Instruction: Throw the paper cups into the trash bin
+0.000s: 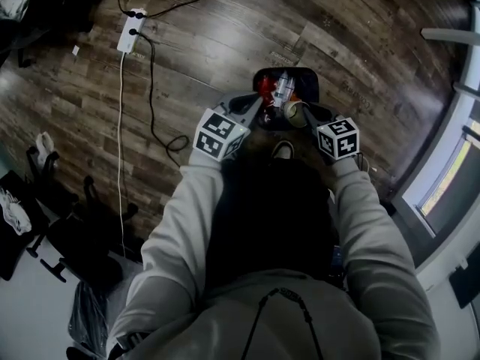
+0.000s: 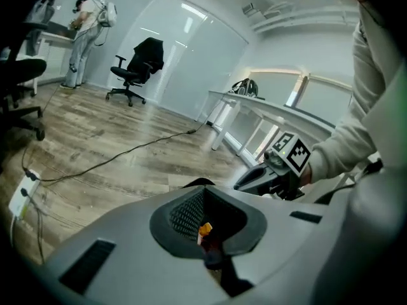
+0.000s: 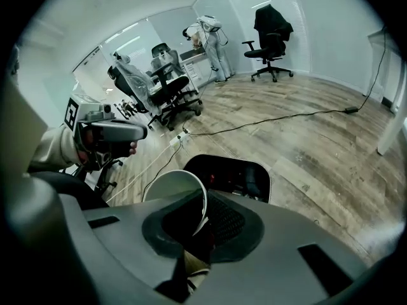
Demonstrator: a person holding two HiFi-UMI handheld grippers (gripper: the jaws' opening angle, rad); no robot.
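In the head view I stand over a black trash bin [image 1: 302,79] on the wooden floor, with red and clear rubbish inside it. My right gripper [image 1: 298,114] is shut on the rim of a white paper cup [image 1: 293,112] and holds it over the bin's near edge. The right gripper view shows the cup [image 3: 175,192] pinched at the jaws [image 3: 200,229], tilted, with the bin [image 3: 229,170] just beyond. My left gripper [image 1: 259,102] hovers beside it over the bin; its jaws [image 2: 208,241] look shut with no cup between them, only a small orange bit showing past the tips.
A white power strip [image 1: 130,32] and cables trail over the floor to the left. Office chairs [image 1: 79,227] stand at the lower left, and a window wall [image 1: 450,178] runs along the right. A white desk [image 2: 273,107], a black chair [image 2: 137,65] and a distant person [image 2: 86,27] are further off.
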